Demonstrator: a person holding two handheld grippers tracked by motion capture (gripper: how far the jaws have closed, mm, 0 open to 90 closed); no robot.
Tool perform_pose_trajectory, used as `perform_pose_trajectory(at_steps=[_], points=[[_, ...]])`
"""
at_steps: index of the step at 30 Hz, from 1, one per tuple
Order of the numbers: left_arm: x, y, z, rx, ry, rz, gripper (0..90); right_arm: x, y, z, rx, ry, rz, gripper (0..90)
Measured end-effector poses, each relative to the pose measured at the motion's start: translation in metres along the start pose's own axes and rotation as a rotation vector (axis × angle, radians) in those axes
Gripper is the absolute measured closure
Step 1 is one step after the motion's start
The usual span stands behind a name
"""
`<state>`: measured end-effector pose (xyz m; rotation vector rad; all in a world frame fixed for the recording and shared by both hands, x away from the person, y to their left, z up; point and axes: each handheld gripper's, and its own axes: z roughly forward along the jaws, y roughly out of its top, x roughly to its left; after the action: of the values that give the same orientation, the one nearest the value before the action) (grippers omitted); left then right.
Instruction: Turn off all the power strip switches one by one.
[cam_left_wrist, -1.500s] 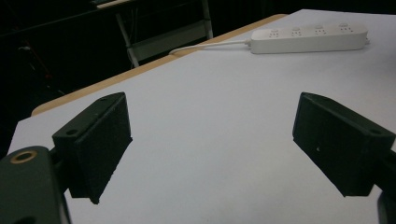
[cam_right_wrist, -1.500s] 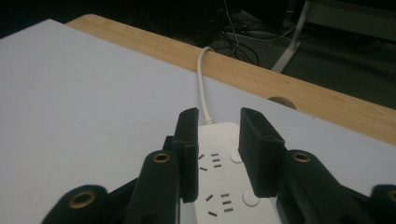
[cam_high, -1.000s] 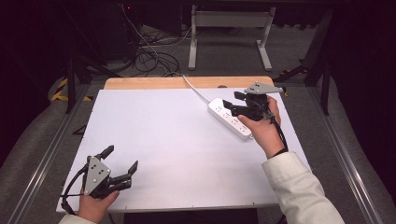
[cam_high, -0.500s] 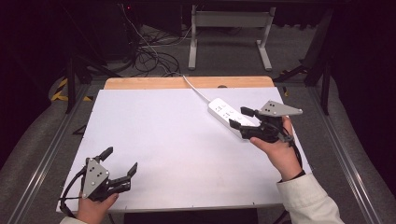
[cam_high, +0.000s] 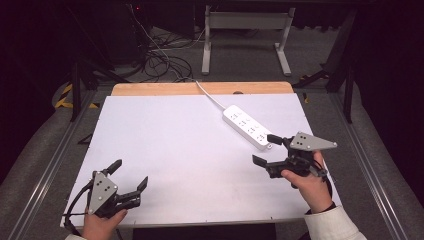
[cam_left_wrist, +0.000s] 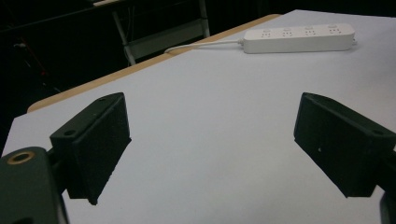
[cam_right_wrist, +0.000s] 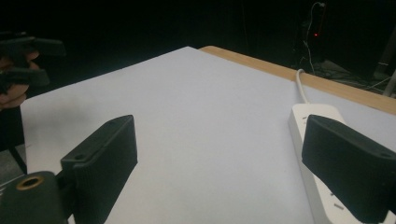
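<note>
While the left gripper (cam_high: 127, 181) rests at the near left corner of the white table (cam_high: 175, 150) with its jaws spread wide and nothing between them, the right gripper (cam_high: 266, 150) hovers near the right edge; its jaws have just been opening and stand wide and empty. Just beyond it, apart from the jaws, a white power strip (cam_high: 247, 126) lies slantwise on the table, its cord (cam_high: 210, 96) running off over the far wooden edge (cam_high: 200, 88).
</note>
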<state>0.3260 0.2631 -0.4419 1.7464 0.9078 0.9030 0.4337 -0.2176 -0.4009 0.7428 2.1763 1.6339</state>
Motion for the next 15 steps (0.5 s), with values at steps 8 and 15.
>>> perform_pose_trajectory(at_steps=[8, 15], points=[[-0.001, 0.0, -0.001, 0.006, -0.006, 0.0, 11.5, 0.0, -0.032, -0.005, 0.013, 0.024, -0.027, 12.2], [-0.001, 0.0, -0.001, 0.01, -0.015, -0.011, 11.6, 0.004, -0.055, -0.002, 0.06, 0.041, -0.044, 9.9]])
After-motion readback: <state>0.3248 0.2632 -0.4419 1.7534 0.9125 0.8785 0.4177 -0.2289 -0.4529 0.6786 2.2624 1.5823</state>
